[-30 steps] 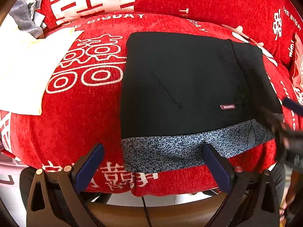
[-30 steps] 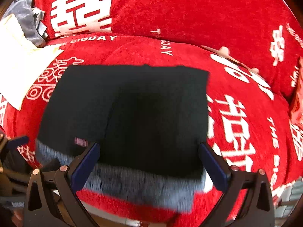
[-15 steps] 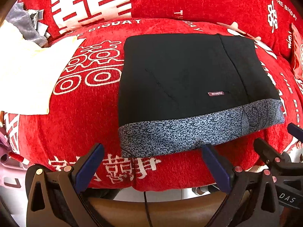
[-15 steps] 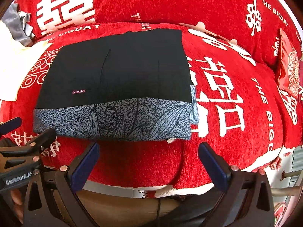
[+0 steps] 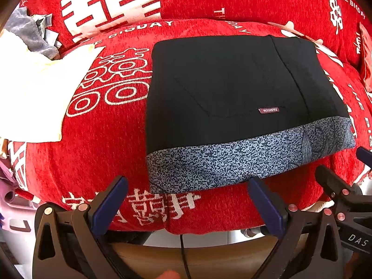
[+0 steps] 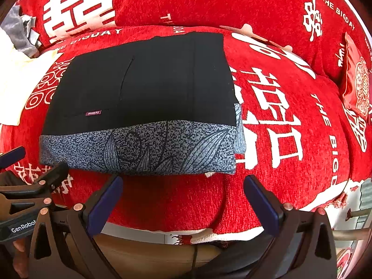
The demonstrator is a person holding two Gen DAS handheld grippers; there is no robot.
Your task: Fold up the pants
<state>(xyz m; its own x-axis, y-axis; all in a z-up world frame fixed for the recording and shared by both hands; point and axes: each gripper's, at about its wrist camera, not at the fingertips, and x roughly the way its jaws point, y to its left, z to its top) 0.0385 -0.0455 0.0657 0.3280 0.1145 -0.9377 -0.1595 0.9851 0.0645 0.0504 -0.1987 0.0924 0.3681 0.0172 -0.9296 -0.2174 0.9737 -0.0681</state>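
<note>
The black pants lie folded into a flat rectangle on the red seat cushion. A speckled grey-blue band runs along their near edge, and a small "FASHION" label sits on top. My left gripper is open, just off the cushion's front edge, holding nothing. My right gripper is also open and empty, in front of the pants' right half. Each gripper shows at the side of the other's view.
A cream cloth and a crumpled grey garment lie at the left of the sofa. The red backrest rises behind. A red packet rests at the far right. The cushion's front edge drops to the floor below the grippers.
Both grippers have drawn back from the pants toward the cushion's front edge. The pants now lie flat and still, with the right gripper clear of their right side.
</note>
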